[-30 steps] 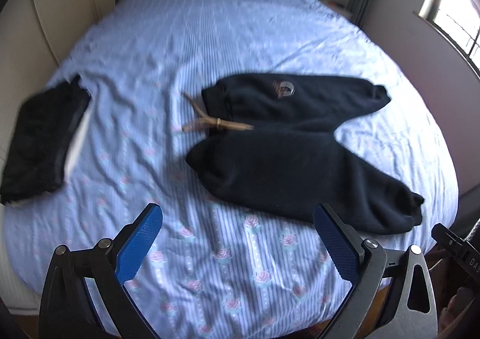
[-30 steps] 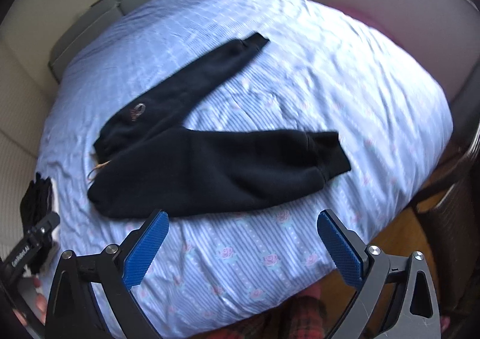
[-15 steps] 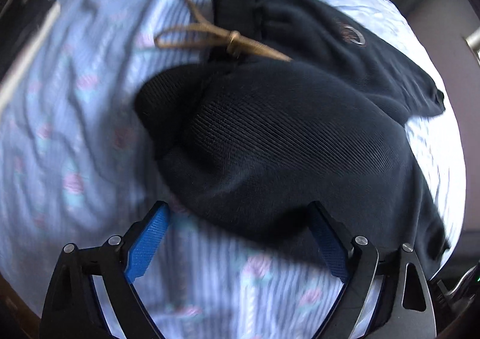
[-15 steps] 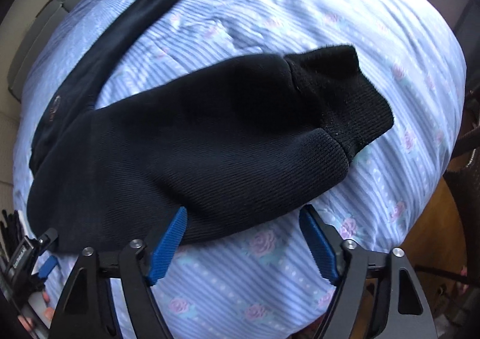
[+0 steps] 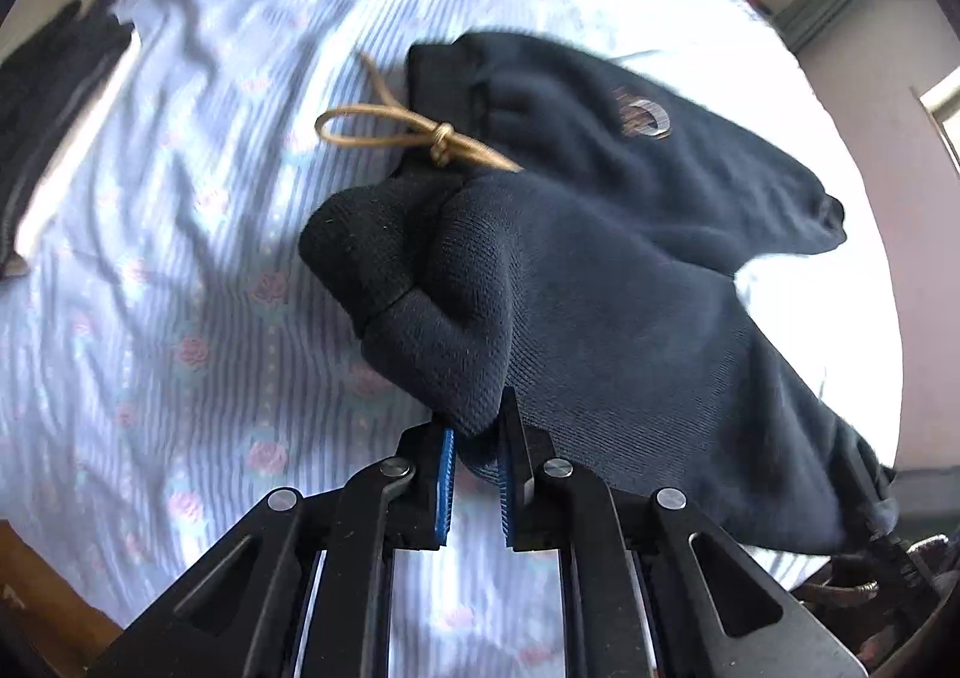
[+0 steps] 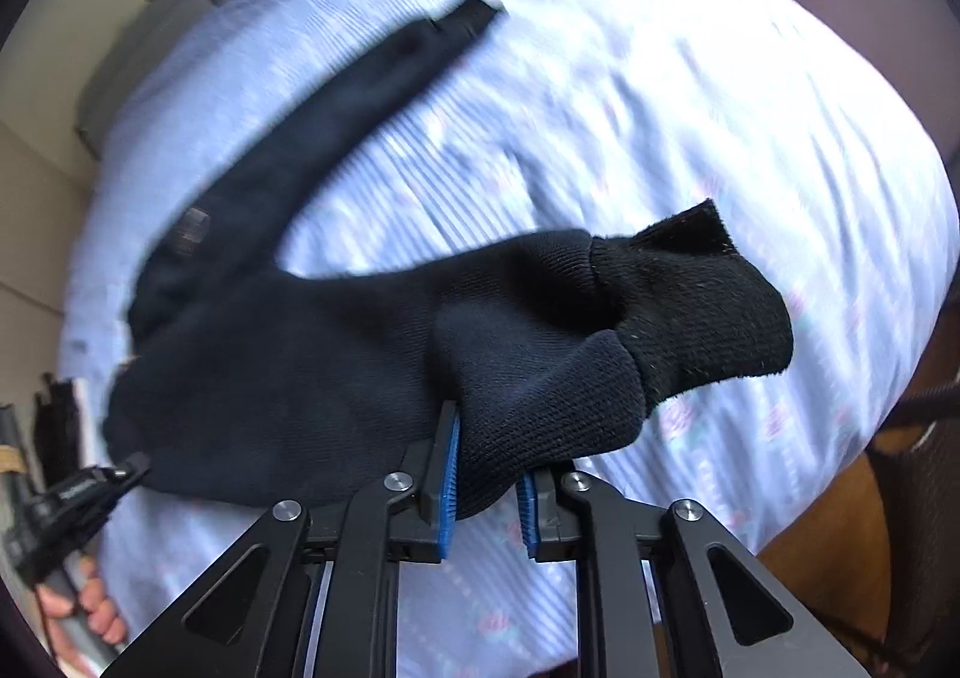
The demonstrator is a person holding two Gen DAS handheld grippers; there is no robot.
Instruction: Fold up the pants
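Both hand-held grippers are clamped on the pants (image 5: 600,288) lying on the bed (image 5: 180,318) ahead: the left hand-held gripper (image 5: 474,450) pinches the waist edge, the right hand-held gripper (image 6: 489,474) the near leg beside its cuff (image 6: 690,306), likely to fold 1 leg over the other.

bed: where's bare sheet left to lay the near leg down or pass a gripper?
Bare sheet lies right of and beyond the far leg, toward the wall. Another open patch sits between the drawstring and the dark pile. It is crowded at the near edge: left gripper and right gripper both clamp the pants.
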